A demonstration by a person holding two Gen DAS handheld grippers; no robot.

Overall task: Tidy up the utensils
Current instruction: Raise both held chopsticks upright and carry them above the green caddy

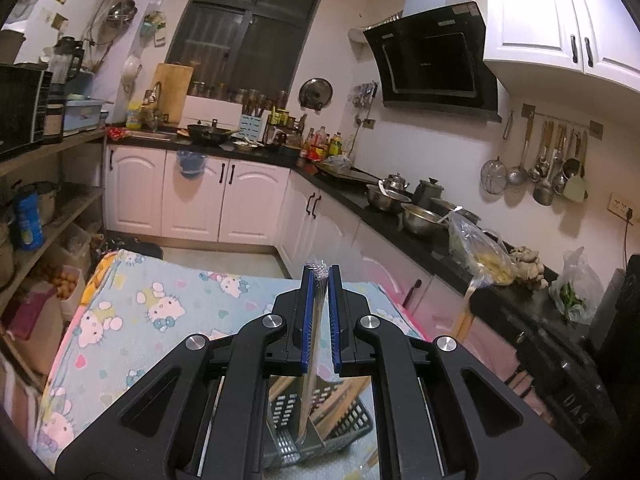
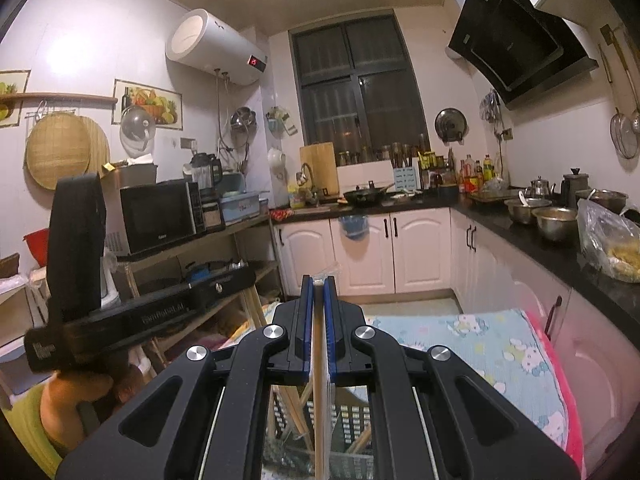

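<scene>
Our left gripper (image 1: 321,280) clamps a plastic-wrapped pair of wooden chopsticks (image 1: 316,320); our right gripper (image 2: 319,292) pinches a thin wooden chopstick (image 2: 318,360). Both hang above the dark slotted plastic utensil basket (image 1: 348,420) on the cartoon-cat-print tablecloth (image 1: 160,304).

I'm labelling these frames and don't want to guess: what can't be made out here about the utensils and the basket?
- Left wrist view: the wrapped utensil in the left gripper; the fingers cover its sides, so its type is unclear.
- Right wrist view: the chopsticks in the right gripper; their lower ends are cut off by the frame edge.
- Both views: the black basket shows only through the gripper's gap; contents are unclear.
</scene>
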